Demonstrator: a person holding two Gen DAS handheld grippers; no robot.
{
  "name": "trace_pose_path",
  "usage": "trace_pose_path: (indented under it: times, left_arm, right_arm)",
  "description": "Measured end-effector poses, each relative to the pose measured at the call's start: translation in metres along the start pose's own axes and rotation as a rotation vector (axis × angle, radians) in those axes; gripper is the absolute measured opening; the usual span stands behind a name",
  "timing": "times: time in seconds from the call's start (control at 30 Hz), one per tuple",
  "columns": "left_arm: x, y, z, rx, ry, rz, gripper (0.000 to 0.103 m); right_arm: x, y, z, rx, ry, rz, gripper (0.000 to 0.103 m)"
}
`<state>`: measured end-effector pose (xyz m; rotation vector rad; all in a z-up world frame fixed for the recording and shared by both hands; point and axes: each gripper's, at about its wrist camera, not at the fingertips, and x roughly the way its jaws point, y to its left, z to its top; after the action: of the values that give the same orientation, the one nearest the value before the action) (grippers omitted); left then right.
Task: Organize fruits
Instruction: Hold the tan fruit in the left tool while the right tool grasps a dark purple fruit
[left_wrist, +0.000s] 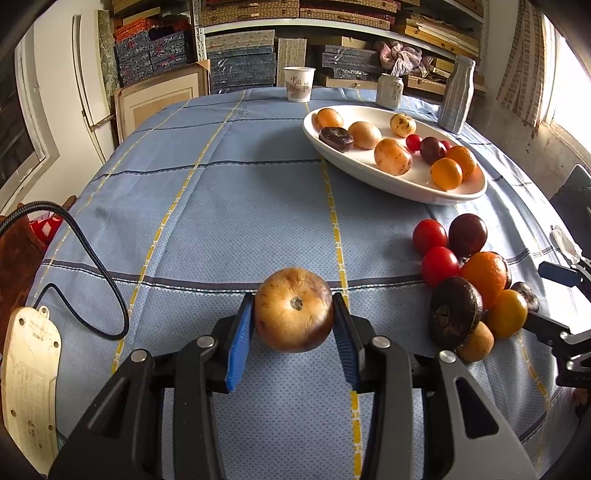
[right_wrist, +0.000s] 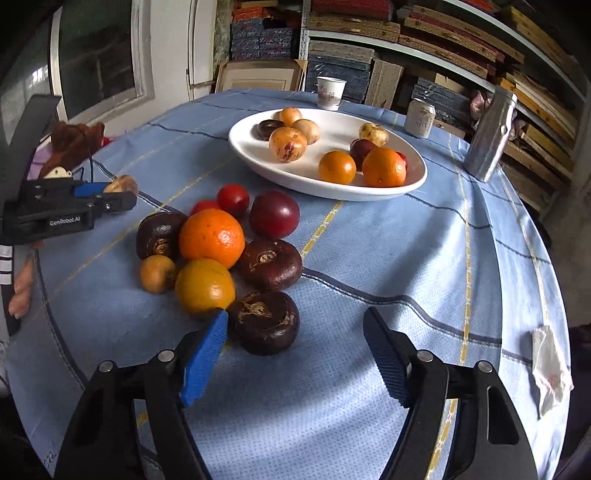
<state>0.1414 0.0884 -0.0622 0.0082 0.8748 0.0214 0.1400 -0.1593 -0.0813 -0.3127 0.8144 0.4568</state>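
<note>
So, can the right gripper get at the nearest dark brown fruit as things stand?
Probably yes. The right gripper is open, the dark brown fruit lies just before its left finger, and nothing covers it; an orange sits close beside.

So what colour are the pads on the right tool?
Blue, ridged pads on black arms; clearest in the right wrist view.

White lettering reading "GenRobot.AI" stands on the side of the black left gripper in the right wrist view. The white paper cup bears red Chinese characters, the first two reading "中国"; the pale drink can carries print too small to read.
</note>
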Motion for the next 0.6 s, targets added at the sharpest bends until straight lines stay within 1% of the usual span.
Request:
trace_pose_path:
  times: [0.03, 0.1, 0.13, 0.17, 0.2, 0.37, 0.47, 0.6]
  left_arm:
    - [0.000, 0.000, 0.000, 0.001, 0.000, 0.000, 0.041]
    - [-0.001, 0.000, 0.000, 0.002, -0.005, 0.001, 0.041]
    - [-0.001, 0.000, 0.000, 0.003, -0.007, 0.000, 0.041]
    - [-0.001, 0.000, 0.000, 0.003, -0.006, -0.001, 0.041]
    - [-0.001, 0.000, 0.000, 0.002, -0.006, -0.001, 0.041]
    - [0.001, 0.001, -0.001, -0.004, 0.007, -0.008, 0.041]
    - [0.005, 0.006, 0.000, -0.027, 0.026, -0.018, 0.041]
    - [0.010, 0.007, 0.002, -0.031, 0.034, -0.016, 0.041]
  right_arm:
    - [0.001, 0.001, 0.001, -0.004, 0.002, 0.003, 0.071]
    - [0.006, 0.001, 0.003, -0.006, 0.018, 0.036, 0.055]
    - [0.009, 0.002, 0.004, -0.008, 0.030, 0.050, 0.051]
    - [0.012, 0.005, 0.003, -0.016, 0.045, 0.062, 0.045]
    - [0.013, 0.007, 0.003, -0.023, 0.050, 0.067, 0.041]
    - [0.011, 0.010, 0.002, -0.033, 0.046, 0.061, 0.041]
    - [0.011, 0.008, 0.002, -0.024, 0.046, 0.068, 0.041]
    - [0.011, 0.006, 0.001, -0.015, 0.046, 0.078, 0.041]
